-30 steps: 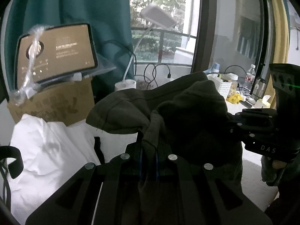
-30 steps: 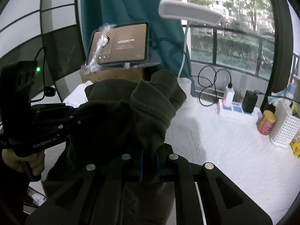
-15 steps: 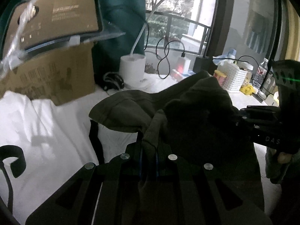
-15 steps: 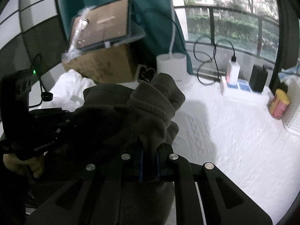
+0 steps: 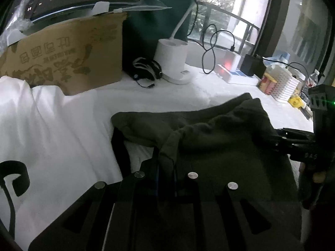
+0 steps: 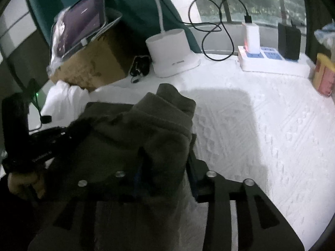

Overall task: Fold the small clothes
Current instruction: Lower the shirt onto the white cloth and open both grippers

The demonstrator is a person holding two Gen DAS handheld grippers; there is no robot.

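Evidently laying the olive-green garment (image 5: 209,129) onto the white-covered table (image 6: 251,125), one edge pinched in left gripper (image 5: 165,167), opposite edge bunched between right gripper (image 6: 165,167), jaws looking parted; held apart to spread flat for folding

The dark garment (image 5: 209,133) lies on the table (image 6: 261,129), at its near edge. The left gripper (image 5: 165,167) is at the garment's near left part, and the right gripper (image 6: 165,167) is at its near right part; cloth sits between each one's 2 fingers. Left of the garment lies a white cloth (image 5: 46,129). Behind that cloth stands a cardboard box (image 5: 62,56), and a tablet (image 6: 83,27) leans on top of it. Right of the box stands a lamp base (image 6: 169,50), with a coiled cable (image 5: 146,71) between them. Farther right sits a power strip (image 6: 272,62), then a can (image 6: 323,77) and a basket (image 5: 286,85).
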